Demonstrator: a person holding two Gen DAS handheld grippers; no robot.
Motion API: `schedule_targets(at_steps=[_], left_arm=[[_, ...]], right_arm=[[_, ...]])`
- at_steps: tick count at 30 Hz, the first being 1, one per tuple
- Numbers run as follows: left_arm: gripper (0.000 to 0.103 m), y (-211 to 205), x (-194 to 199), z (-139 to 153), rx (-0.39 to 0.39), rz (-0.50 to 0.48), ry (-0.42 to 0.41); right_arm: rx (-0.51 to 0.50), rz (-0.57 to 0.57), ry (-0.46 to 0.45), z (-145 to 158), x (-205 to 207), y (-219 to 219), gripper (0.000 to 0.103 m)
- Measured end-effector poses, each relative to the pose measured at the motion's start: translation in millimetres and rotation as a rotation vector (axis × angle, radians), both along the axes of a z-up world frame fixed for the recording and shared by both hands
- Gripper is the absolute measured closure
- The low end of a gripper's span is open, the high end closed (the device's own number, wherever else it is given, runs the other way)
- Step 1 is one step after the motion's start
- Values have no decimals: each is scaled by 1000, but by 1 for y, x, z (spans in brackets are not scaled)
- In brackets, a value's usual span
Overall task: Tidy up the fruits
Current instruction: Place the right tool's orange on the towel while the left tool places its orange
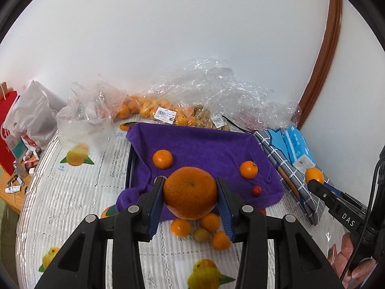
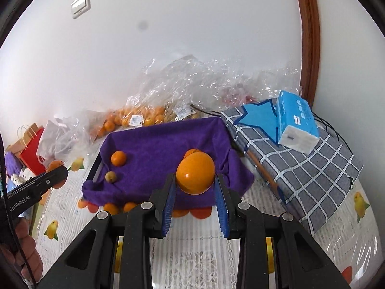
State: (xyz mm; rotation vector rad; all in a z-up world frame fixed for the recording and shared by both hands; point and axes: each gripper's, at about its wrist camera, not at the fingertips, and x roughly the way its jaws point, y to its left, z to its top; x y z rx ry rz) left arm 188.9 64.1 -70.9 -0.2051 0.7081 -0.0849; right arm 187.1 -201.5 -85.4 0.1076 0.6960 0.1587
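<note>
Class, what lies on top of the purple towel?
On the purple towel lie two small oranges, a tiny red fruit and a pale round fruit. The held fruits hide part of it.

A room in a home, round table [image 1: 79,200] with a fruit-picture plastic cover, white wall with a light switch [image 2: 81,5], brown wooden door frame [image 2: 309,38], shopping bags [image 1: 26,118], tissue pack [image 2: 297,122]
</note>
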Motion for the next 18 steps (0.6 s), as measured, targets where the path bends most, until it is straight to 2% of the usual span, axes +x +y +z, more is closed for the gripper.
schedule_targets(at_steps=[8, 18], left_arm=[[63, 9, 24, -20, -2, 27, 30], [63, 35, 51, -72, -63, 72, 137]], right_arm=[[-5, -4, 21, -17, 28, 2, 71], [-23, 33, 93, -61, 68, 22, 71]])
